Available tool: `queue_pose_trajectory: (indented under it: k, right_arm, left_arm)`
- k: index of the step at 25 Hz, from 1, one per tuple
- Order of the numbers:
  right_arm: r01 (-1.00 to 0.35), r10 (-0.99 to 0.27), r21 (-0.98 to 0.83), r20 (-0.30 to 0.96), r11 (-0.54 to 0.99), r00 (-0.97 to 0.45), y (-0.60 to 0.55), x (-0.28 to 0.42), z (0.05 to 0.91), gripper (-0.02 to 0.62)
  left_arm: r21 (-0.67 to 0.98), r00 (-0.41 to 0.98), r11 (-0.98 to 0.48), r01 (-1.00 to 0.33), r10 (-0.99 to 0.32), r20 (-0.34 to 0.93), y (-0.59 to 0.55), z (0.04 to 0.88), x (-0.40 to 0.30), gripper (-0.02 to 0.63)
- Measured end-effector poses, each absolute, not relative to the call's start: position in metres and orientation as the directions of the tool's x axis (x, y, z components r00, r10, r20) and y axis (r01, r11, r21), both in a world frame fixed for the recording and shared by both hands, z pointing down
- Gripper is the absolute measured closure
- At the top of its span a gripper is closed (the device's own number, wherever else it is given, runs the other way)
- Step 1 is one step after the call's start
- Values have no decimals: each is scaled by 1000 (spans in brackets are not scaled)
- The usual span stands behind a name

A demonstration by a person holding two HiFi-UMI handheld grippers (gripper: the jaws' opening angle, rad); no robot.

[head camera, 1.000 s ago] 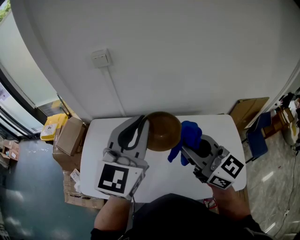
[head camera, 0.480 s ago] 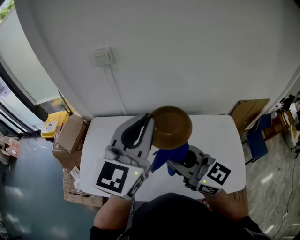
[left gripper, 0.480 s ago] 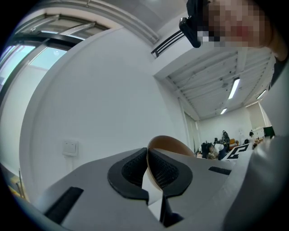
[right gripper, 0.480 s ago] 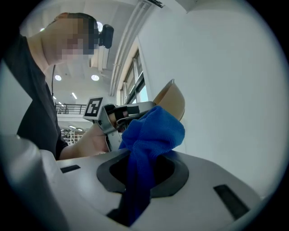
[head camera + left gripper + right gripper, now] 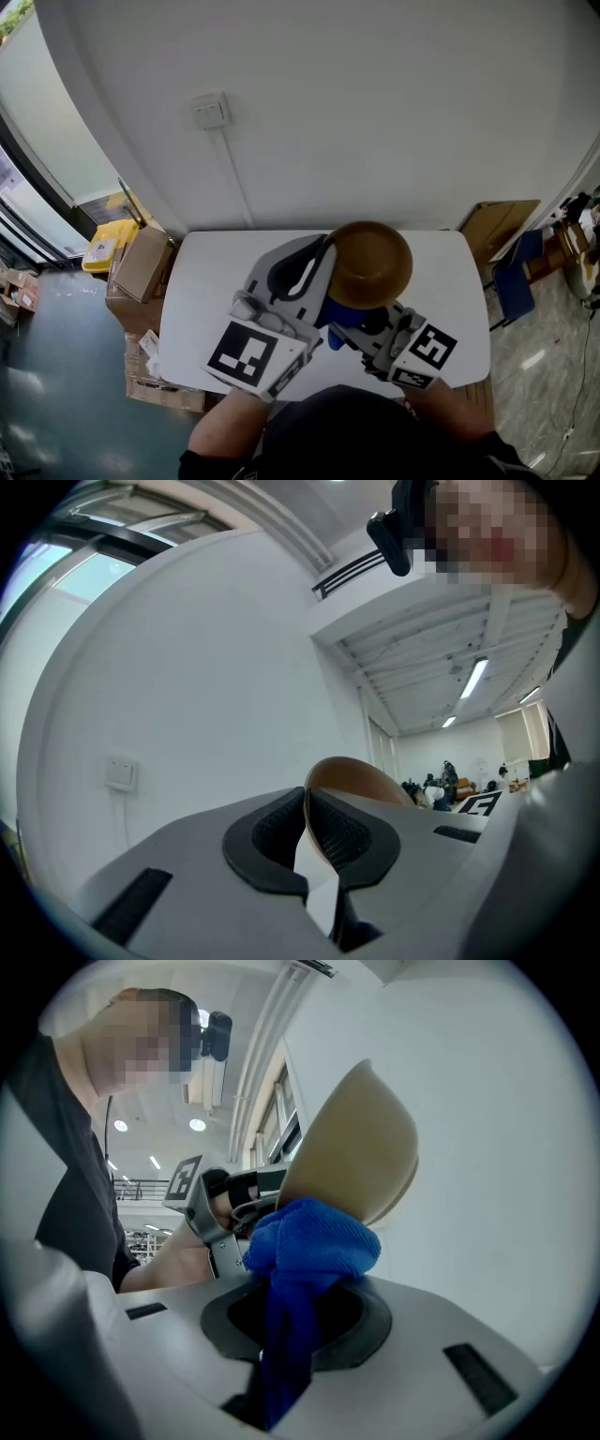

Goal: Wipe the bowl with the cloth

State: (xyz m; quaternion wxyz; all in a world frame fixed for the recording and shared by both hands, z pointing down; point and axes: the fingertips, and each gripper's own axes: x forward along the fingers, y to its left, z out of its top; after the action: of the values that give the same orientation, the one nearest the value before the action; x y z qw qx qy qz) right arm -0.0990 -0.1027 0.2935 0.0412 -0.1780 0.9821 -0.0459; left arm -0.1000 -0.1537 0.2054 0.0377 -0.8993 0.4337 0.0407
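A brown bowl [image 5: 371, 264] hangs tilted above the white table [image 5: 202, 286]. My left gripper [image 5: 326, 255] is shut on its rim; in the left gripper view the thin rim [image 5: 306, 819] sits pinched between the dark pads, with the bowl [image 5: 356, 778] rising beyond them. My right gripper [image 5: 351, 324] is shut on a blue cloth [image 5: 343, 312], mostly hidden beneath the bowl in the head view. In the right gripper view the bunched cloth [image 5: 314, 1241] presses against the bowl's pale outer side [image 5: 356, 1147], just ahead of the right gripper [image 5: 291, 1327].
A wall switch [image 5: 209, 110] with a cable is on the white wall behind the table. Cardboard boxes [image 5: 141, 272] and a yellow item [image 5: 108, 246] lie on the floor to the left. A flat cardboard piece [image 5: 497, 220] leans at the right.
The left gripper has carried the bowl to the right. The right gripper with the cloth has moved from the bowl's right side to underneath it.
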Motion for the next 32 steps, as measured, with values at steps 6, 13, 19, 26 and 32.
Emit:
queue_pose_trajectory:
  k: [6,13,19,26,32]
  right_arm:
    - [-389,-397,-94,-79,916,-915,-105,-74,289,528]
    - [-436,-433,21,-74,900,-898,-105,-49,276,528]
    - [-465,-458,92,-84,881,-885,-107,-38,263,529]
    - [-455,-447,128,-92,881,-890,-113,-30,248,530]
    - [-349,-338,217,-84,912,-937,-94,-50,235,531]
  left_arm:
    - [-33,589,-589,-808,-804,-76,-158,211,-123,578]
    - [-40,646,-645,-763,-763,-23,-151,218,-130,578]
    - [-136,712,-710,-691,-701,48,-141,225,-129,580]
    - [-313,829,-833,-456,-526,191,-103,237,-97,583]
    - [-380,896,-891,-250,-362,258,-57,243,-61,583]
